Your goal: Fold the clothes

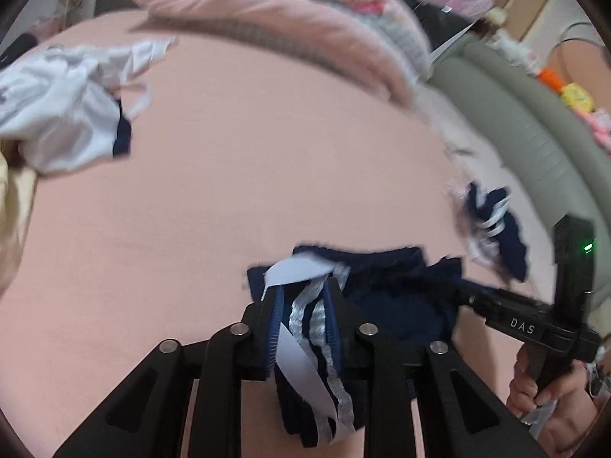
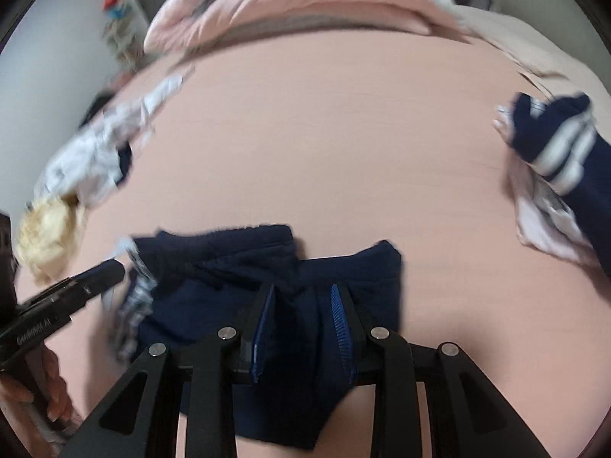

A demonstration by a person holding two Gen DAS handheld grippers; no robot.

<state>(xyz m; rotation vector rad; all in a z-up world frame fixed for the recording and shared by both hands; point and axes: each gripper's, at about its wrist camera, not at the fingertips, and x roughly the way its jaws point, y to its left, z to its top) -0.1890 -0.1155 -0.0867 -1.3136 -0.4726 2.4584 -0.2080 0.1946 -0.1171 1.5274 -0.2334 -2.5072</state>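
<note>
Where left gripper (image 1: 305,305) hides it, navy garment (image 2: 236,267), right view only

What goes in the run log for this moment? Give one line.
left tongs: shut on navy shorts, striped side | right tongs: shut on navy shorts, plain side | shorts held over pink bed sheet | fold not done

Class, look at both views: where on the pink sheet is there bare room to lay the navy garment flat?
Bare sheet lies mid-bed, bordered by the blanket behind, white clothes left, striped navy pile right. The edges are crowded.
</note>
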